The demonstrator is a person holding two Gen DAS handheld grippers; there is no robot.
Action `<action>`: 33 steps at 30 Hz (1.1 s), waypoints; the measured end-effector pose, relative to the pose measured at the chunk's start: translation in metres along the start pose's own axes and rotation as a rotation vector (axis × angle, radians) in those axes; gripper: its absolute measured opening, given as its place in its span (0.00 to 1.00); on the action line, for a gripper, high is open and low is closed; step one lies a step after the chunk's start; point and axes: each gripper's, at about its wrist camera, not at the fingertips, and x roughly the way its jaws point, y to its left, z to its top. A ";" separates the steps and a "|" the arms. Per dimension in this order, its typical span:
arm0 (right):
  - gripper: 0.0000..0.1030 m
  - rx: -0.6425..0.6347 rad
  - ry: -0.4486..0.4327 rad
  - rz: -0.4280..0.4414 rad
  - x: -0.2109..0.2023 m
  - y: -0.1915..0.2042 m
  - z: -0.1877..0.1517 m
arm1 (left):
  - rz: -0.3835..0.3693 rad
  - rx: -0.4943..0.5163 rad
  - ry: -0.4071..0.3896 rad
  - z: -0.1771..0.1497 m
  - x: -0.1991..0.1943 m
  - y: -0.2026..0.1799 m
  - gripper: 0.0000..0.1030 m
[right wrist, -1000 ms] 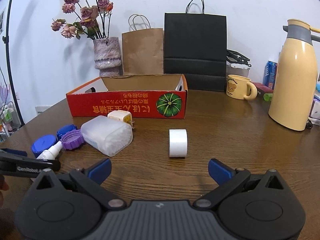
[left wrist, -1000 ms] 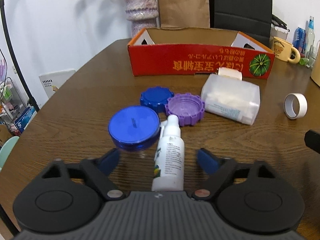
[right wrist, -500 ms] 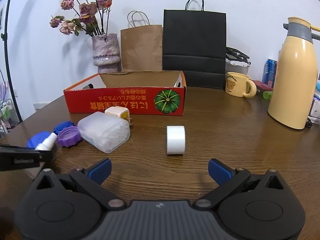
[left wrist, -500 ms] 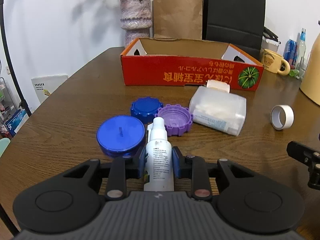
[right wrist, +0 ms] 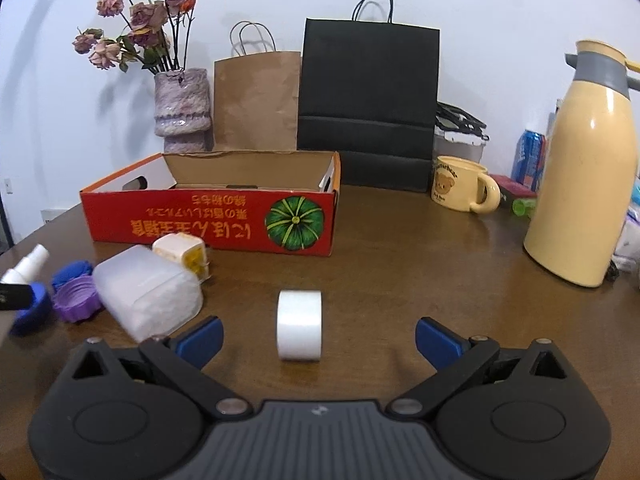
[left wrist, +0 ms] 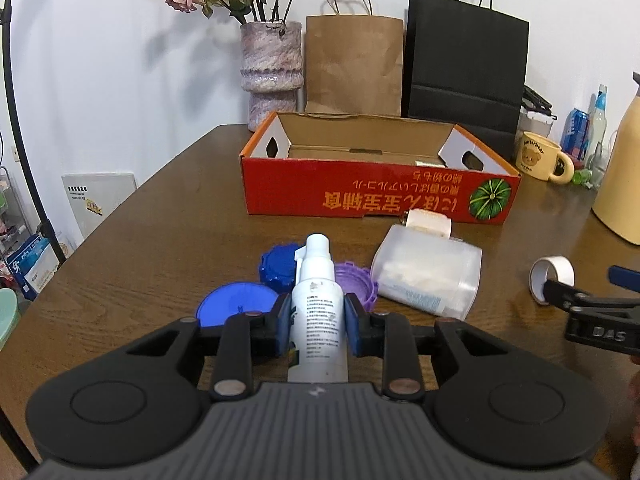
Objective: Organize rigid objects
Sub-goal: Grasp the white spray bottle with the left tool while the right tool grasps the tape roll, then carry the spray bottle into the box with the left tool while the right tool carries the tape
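Observation:
My left gripper [left wrist: 318,328] is shut on a white spray bottle [left wrist: 318,312] and holds it above the table, nozzle pointing forward. Below it lie a blue lid [left wrist: 232,304], a dark blue cap [left wrist: 278,266] and a purple cap [left wrist: 356,280]. A frosted plastic box [left wrist: 428,282] and a white plug [left wrist: 430,222] lie in front of the open red cardboard box [left wrist: 376,196]. My right gripper [right wrist: 318,338] is open, its blue pads either side of a white tape roll [right wrist: 299,324] standing on the table.
A yellow thermos [right wrist: 580,184], a bear mug [right wrist: 460,190] and cans stand at the right. A vase of dried flowers [right wrist: 182,108], a brown paper bag [right wrist: 256,104] and a black bag [right wrist: 366,100] stand behind the red box. The table edge runs at the left.
My left gripper shut on the spray bottle and lifted it off the table, now higher and tilted up. My right gripper moved forward towards the tape roll, still open.

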 end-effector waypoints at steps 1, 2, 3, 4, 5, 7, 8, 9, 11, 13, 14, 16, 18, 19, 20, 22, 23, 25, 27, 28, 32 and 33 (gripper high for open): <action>0.93 0.001 0.005 0.004 0.006 0.000 0.001 | 0.000 0.001 -0.003 0.001 0.000 0.000 0.27; 0.91 0.004 0.015 0.009 0.011 0.000 0.002 | 0.003 0.002 -0.005 0.002 0.001 0.000 0.27; 0.86 0.009 0.027 0.016 0.017 0.000 0.003 | 0.004 0.002 -0.008 0.003 0.001 0.000 0.27; 0.80 0.013 0.034 0.020 0.020 0.000 0.004 | 0.003 0.001 -0.009 0.004 0.001 0.000 0.27; 0.77 0.018 0.044 0.023 0.025 0.000 0.005 | 0.003 0.000 -0.010 0.005 0.001 0.000 0.27; 0.49 0.028 0.060 0.034 0.031 0.000 0.007 | 0.001 0.000 -0.014 0.006 0.002 0.000 0.27; 0.34 0.035 0.067 0.048 0.032 -0.001 0.006 | 0.000 0.001 -0.015 0.007 0.002 0.000 0.27; 0.23 0.046 0.077 0.067 0.033 -0.003 0.006 | -0.002 0.001 -0.016 0.007 0.003 0.000 0.27; 0.23 0.050 0.070 0.068 0.032 -0.003 0.005 | -0.005 0.002 -0.018 0.008 0.004 0.000 0.27; 0.23 0.049 0.052 0.065 0.028 -0.002 0.005 | -0.004 0.001 -0.017 0.008 0.005 -0.001 0.27; 0.23 0.052 0.043 0.069 0.026 -0.003 0.006 | -0.004 0.002 -0.017 0.009 0.005 -0.001 0.27; 0.23 0.053 0.028 0.075 0.022 -0.002 0.007 | -0.004 0.002 -0.020 0.011 0.006 -0.001 0.27; 0.23 0.054 0.013 0.083 0.019 -0.002 0.009 | -0.004 0.002 -0.023 0.014 0.007 -0.002 0.27; 0.23 0.054 0.005 0.088 0.017 -0.001 0.011 | -0.004 0.001 -0.025 0.016 0.008 -0.002 0.27; 0.23 0.053 -0.002 0.091 0.015 0.000 0.012 | -0.004 -0.001 -0.028 0.017 0.008 -0.002 0.27; 0.23 0.045 -0.019 0.098 0.011 0.002 0.017 | -0.007 -0.002 -0.034 0.021 0.008 -0.003 0.27; 0.23 0.038 -0.031 0.101 0.010 0.005 0.020 | -0.008 -0.002 -0.038 0.023 0.008 -0.003 0.27; 0.23 0.027 -0.050 0.106 0.007 0.008 0.025 | -0.010 -0.001 -0.045 0.027 0.007 -0.004 0.27; 0.23 0.022 -0.063 0.112 0.005 0.011 0.031 | -0.011 -0.002 -0.053 0.032 0.008 -0.005 0.27; 0.23 0.020 -0.070 0.115 0.005 0.013 0.033 | -0.012 -0.004 -0.057 0.034 0.008 -0.005 0.27; 0.23 0.009 -0.094 0.125 0.004 0.019 0.046 | -0.015 -0.008 -0.077 0.046 0.008 -0.006 0.27; 0.23 0.008 -0.098 0.127 0.005 0.021 0.048 | -0.016 -0.008 -0.081 0.048 0.009 -0.007 0.27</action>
